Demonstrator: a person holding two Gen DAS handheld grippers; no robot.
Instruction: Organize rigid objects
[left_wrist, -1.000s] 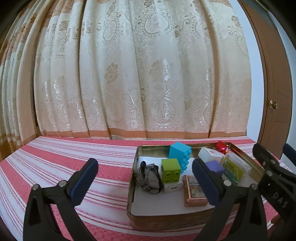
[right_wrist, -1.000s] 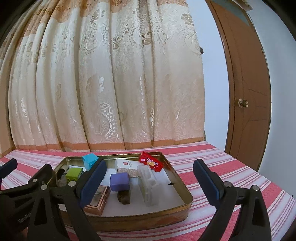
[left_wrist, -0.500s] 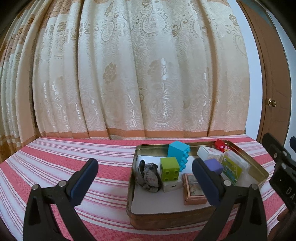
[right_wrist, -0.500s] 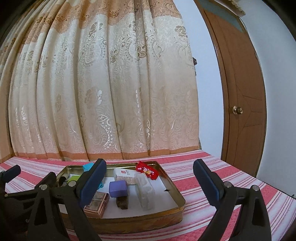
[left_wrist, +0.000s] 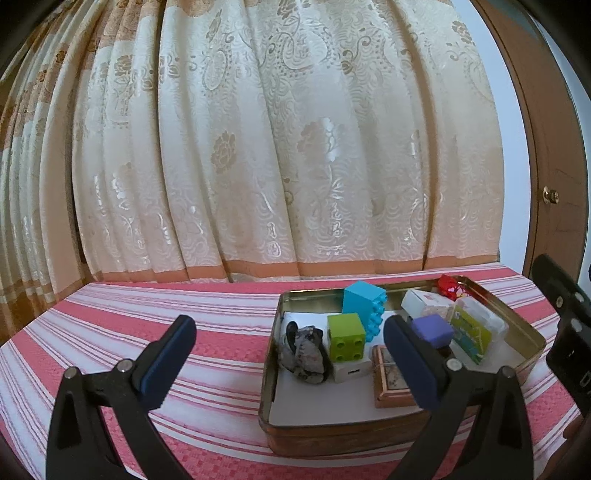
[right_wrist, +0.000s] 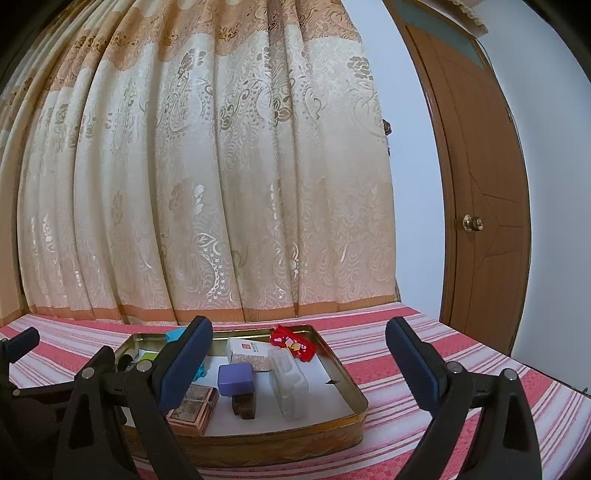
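A gold metal tray (left_wrist: 532, 334) (right_wrist: 340, 373) sits on the striped table. It holds a blue brick (left_wrist: 360, 301), a green brick (left_wrist: 346, 341), a grey figurine (left_wrist: 304, 354), a purple block (left_wrist: 432, 330) (right_wrist: 235, 374), a white box (right_wrist: 245, 349), a clear case (right_wrist: 288, 384), a red packet (right_wrist: 291, 341) and a brown box (right_wrist: 192, 408). My left gripper (left_wrist: 291, 363) is open and empty, near the tray's front left. My right gripper (right_wrist: 299, 369) is open and empty above the tray's front edge.
A cream patterned curtain (left_wrist: 295, 147) hangs behind the table. A brown door (right_wrist: 480, 184) stands at the right. The pink striped tablecloth (left_wrist: 147, 325) stretches to the left of the tray. The other gripper shows at the right edge of the left wrist view (left_wrist: 565, 314).
Both grippers have drawn back and risen a little from the tray, both open and empty. The objects in the tray have not moved.
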